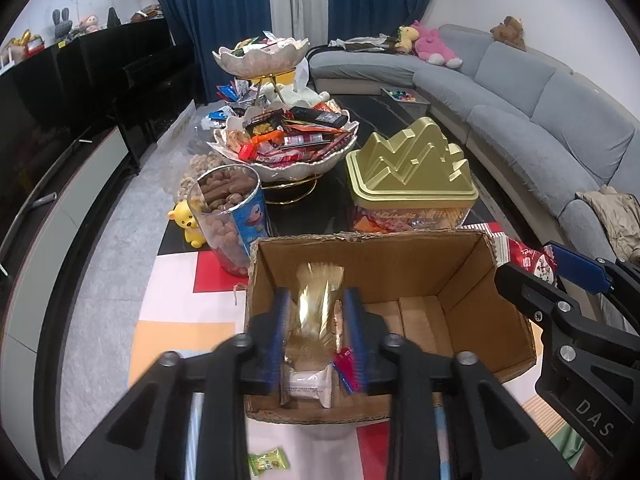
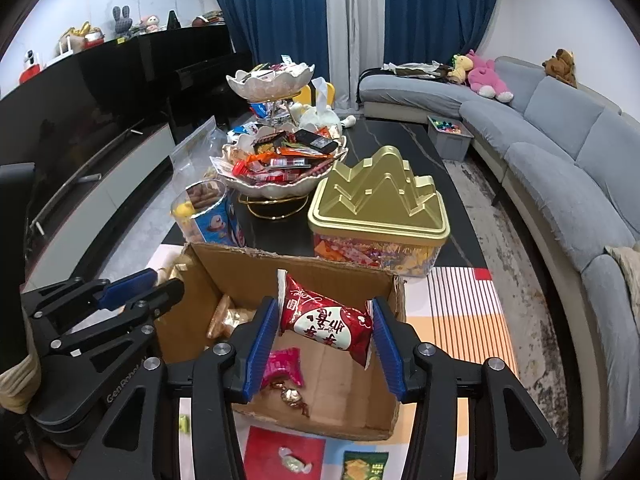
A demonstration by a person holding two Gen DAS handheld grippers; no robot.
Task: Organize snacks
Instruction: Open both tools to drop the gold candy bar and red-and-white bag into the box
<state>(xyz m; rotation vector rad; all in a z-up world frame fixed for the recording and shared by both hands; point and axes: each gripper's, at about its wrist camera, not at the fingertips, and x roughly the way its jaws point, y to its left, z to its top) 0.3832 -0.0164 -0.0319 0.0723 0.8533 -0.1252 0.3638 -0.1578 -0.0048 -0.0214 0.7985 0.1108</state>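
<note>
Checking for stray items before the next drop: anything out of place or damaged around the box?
Yes. Wrapped snacks lie outside the cardboard box on the mat: a green packet, a gold candy. The box rim is ragged and torn.

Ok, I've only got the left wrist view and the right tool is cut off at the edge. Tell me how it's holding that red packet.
Observer: The right tool has the red packet crosswise between its fingers, over the cardboard box, with an end against each pad.
Operator: Check the box floor under it.
Observer: A gold-brown twisted candy lies there, near the front wall.
Operator: Now the mat in front of the box.
Observer: A dark green packet lies on it, just outside the front wall.
</note>
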